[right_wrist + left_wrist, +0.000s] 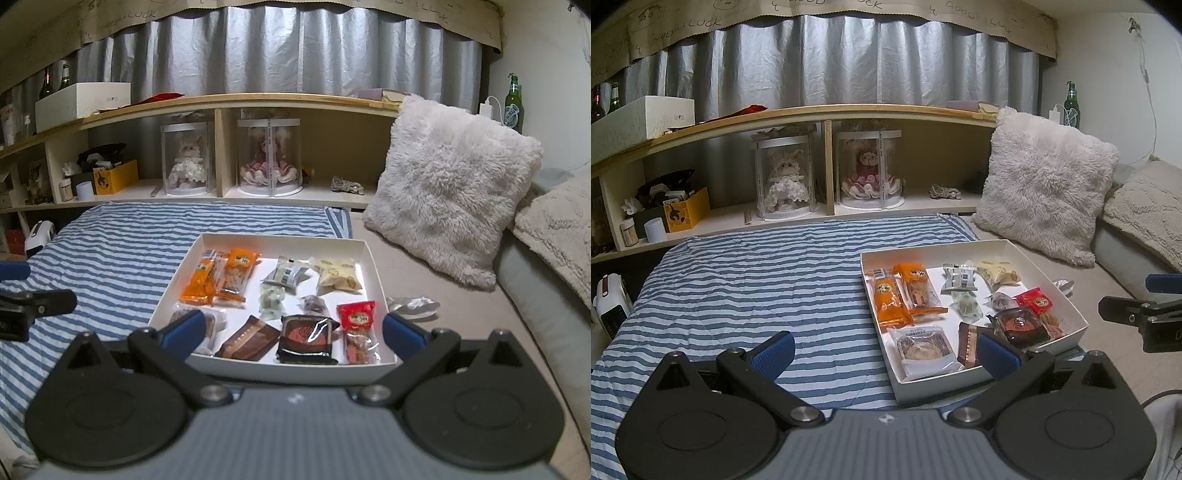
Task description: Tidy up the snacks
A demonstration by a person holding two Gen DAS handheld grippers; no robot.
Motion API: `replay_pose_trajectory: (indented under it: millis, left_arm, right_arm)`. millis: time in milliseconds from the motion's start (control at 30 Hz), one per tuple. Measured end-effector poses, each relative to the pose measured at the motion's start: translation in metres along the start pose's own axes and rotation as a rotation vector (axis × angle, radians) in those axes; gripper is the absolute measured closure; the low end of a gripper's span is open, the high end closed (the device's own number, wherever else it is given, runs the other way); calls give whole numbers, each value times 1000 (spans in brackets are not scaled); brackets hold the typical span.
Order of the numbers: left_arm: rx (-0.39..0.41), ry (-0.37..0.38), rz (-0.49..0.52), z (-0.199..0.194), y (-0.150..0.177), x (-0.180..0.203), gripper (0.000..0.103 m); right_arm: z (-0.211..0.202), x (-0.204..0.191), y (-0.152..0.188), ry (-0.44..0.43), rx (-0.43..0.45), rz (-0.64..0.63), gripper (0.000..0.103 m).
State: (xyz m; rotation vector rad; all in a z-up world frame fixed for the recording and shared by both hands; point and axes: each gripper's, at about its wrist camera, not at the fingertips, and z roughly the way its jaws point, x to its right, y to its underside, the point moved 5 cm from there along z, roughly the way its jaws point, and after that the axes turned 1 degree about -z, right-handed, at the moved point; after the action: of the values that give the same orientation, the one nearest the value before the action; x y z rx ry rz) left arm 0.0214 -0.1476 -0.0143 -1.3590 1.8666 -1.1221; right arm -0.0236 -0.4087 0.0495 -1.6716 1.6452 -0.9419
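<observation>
A shallow white box (369, 254) sits on the bed and holds several wrapped snacks: two orange packs (218, 277), a red pack (357, 314), a dark brown pack (308, 339), a brown bar (247, 338) and a yellow bag (336, 275). The box also shows in the left wrist view (1067, 295). My right gripper (293, 334) is open and empty, its fingers just before the box's near rim. My left gripper (886, 350) is open and empty at the box's near left corner. A crumpled silver wrapper (413, 306) lies on the bed right of the box.
A blue striped blanket (757, 280) covers the bed left of the box. A fluffy white pillow (450, 184) leans at the back right. A low shelf (258, 99) behind holds two cased dolls, boxes and bottles.
</observation>
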Motion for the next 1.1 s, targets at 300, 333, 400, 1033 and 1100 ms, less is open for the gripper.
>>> replay_pose_trajectory:
  millis: [300, 333, 400, 1033, 1100]
  left_arm:
    - [0, 1, 2, 0, 0, -1, 0]
    - [0, 1, 2, 0, 0, -1, 0]
    - [0, 1, 2, 0, 0, -1, 0]
    - [0, 0, 1, 0, 0, -1, 0]
    - [0, 1, 1, 0, 0, -1, 0]
  right_arm:
    - [2, 3, 0, -3, -8, -7, 1]
    - [3, 3, 0, -4, -8, -6, 1]
    - [3, 3, 0, -5, -10, -5, 1]
    - [4, 3, 1, -5, -15, -4, 1]
    - [4, 3, 1, -5, -15, -4, 1]
